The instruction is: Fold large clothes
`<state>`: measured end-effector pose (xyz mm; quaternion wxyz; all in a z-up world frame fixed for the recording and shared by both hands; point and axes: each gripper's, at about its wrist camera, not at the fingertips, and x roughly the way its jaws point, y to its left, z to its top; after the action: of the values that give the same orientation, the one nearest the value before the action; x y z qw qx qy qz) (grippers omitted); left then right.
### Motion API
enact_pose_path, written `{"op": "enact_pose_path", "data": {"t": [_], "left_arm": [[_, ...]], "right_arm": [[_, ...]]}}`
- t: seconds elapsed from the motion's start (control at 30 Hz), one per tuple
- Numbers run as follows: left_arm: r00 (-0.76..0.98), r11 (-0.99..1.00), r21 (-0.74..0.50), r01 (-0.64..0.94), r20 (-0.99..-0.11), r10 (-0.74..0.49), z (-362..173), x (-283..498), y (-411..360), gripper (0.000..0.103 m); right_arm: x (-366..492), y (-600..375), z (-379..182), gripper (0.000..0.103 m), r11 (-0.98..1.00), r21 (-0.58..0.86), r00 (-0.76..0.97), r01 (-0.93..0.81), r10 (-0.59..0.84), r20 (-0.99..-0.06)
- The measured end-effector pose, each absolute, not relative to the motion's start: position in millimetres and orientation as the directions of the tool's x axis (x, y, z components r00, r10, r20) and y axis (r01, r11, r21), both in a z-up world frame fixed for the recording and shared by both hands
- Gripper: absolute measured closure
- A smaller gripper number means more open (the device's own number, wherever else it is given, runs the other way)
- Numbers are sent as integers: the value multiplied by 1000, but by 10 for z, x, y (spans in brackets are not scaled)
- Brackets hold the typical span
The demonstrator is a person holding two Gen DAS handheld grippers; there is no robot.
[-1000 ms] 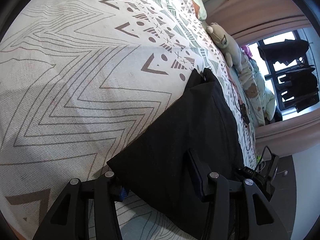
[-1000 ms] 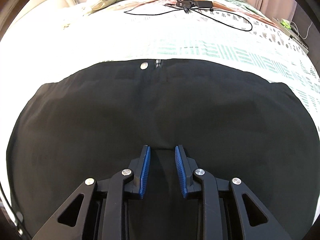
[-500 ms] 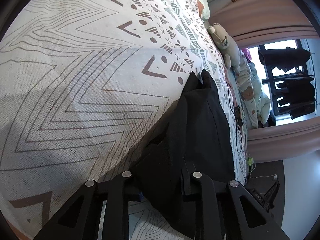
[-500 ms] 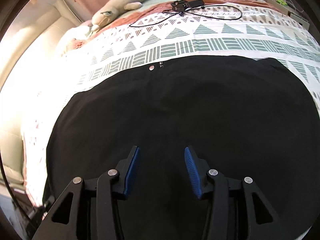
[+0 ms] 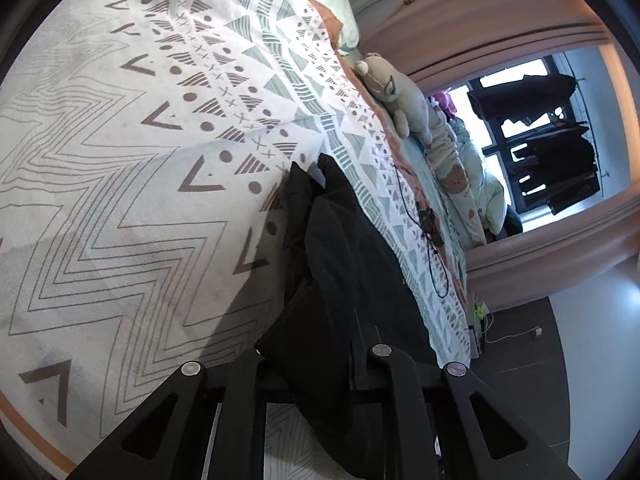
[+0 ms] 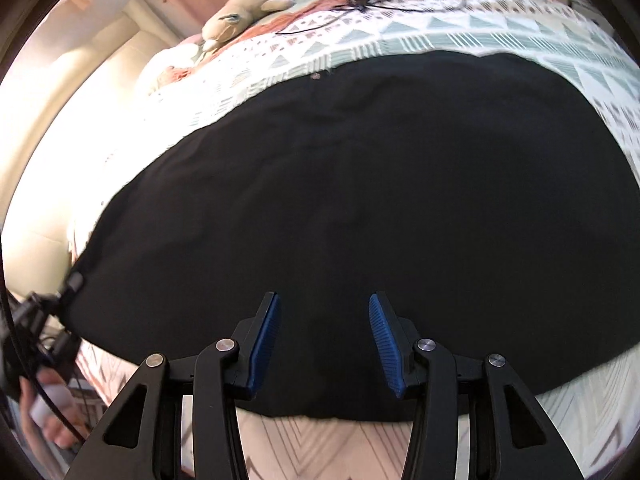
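Big patterned bed (image 5: 120, 200) fills both views, and the black garment (image 6: 360, 200) lies across it, mostly flat, its button (image 6: 315, 76) at the far edge near a cable (image 6: 380, 0) and plush toy (image 6: 248, 12). It looks only partly folded: one broad dark panel, more folds surely to come. Left gripper (image 5: 316, 354) has its fingers pinching a bunched corner of the cloth, lifted off the bed. Right gripper (image 6: 324, 336) hovers over the near hem, blue pads (image 6: 266, 332) spread wide, gripping nothing.
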<state>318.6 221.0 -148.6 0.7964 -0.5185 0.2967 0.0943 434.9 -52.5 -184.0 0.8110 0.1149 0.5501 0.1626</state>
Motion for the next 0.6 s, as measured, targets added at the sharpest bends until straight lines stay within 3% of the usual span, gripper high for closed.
{"op": "enact_pose_path", "data": {"t": [0.37,0.6], "left_arm": [[831,568,-761,-314,-509,-222,-921,3523,1757,90],[825,654,-722,-225,-498,-266,-595,3825,1299,91]], "right_arm": [[4203,-503,-2247,57,924,360,306,-130,383,-872],[4146,-510,-2266,65,914,370,334,-167,406,-851]]}}
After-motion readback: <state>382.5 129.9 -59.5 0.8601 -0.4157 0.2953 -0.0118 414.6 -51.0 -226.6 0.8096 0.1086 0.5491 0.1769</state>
